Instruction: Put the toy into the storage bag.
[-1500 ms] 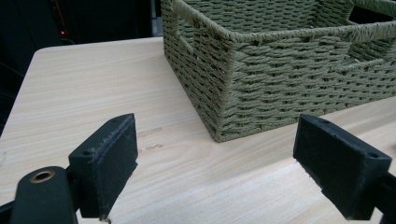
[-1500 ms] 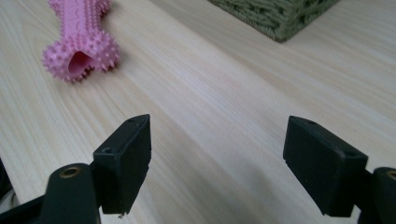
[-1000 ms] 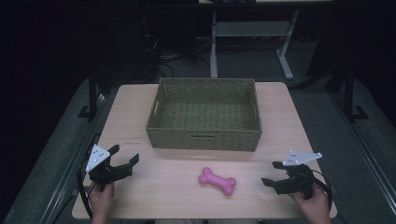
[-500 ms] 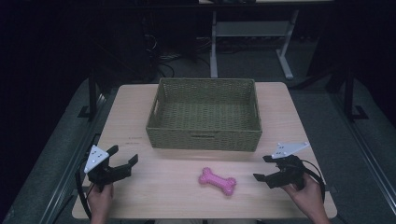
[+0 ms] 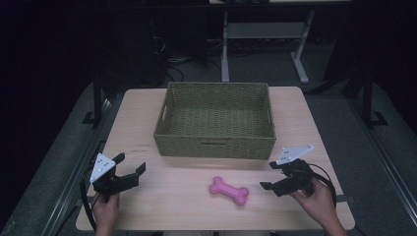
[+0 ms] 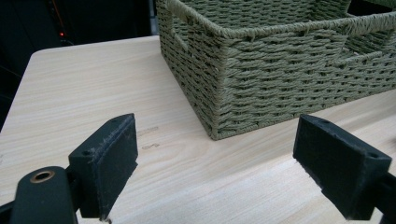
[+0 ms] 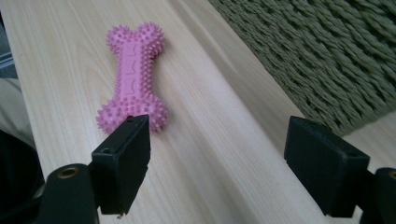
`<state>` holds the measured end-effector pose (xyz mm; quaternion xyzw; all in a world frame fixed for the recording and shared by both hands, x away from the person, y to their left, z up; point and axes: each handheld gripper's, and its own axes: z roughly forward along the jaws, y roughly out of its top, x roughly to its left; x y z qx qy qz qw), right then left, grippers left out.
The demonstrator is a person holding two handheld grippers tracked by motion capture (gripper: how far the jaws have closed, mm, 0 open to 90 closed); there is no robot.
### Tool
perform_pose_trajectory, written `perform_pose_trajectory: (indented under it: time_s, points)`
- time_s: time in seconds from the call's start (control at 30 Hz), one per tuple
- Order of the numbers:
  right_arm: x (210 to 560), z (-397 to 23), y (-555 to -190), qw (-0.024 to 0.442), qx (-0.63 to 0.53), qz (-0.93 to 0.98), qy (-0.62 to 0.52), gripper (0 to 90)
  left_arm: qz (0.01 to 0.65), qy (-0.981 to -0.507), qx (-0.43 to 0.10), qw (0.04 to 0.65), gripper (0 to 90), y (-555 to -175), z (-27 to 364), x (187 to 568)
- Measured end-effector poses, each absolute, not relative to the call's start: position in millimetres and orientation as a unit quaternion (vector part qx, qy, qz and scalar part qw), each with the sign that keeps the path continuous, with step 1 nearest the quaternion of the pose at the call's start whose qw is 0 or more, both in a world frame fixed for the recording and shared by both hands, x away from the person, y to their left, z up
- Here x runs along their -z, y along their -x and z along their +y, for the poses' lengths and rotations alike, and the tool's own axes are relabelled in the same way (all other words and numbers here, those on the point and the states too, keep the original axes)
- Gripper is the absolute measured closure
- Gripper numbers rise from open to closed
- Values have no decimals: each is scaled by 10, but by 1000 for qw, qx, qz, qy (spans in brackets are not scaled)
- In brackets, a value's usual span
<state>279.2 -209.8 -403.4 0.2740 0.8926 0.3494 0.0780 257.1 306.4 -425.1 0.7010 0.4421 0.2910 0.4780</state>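
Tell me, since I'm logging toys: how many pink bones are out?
1. The pink bone lies on the table, in front of the empty basket, near the right gripper.

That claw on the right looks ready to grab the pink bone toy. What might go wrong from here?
The right gripper is open, but in the right gripper view the pink bone lies off to one side of the jaws, so closing now would likely miss or pinch only a knob. Its spiky surface might also slip between the flat pads. If it is meant for the wicker basket, a low carry could catch on the near wall.
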Motion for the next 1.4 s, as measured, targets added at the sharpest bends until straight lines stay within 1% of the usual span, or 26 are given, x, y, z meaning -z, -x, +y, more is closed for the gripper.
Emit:
perform_pose_trajectory:
  time_s: [0.67,1.4]
  points:
    - [3944,-1717,-2911,55,-329,914,-232,223,444,-698,-292,480,133,-2571,3081,4251]
    - [3988,-1223,-2975,31,-297,936,-185,238,446,-694,-292,483,133,-2565,3105,4246]
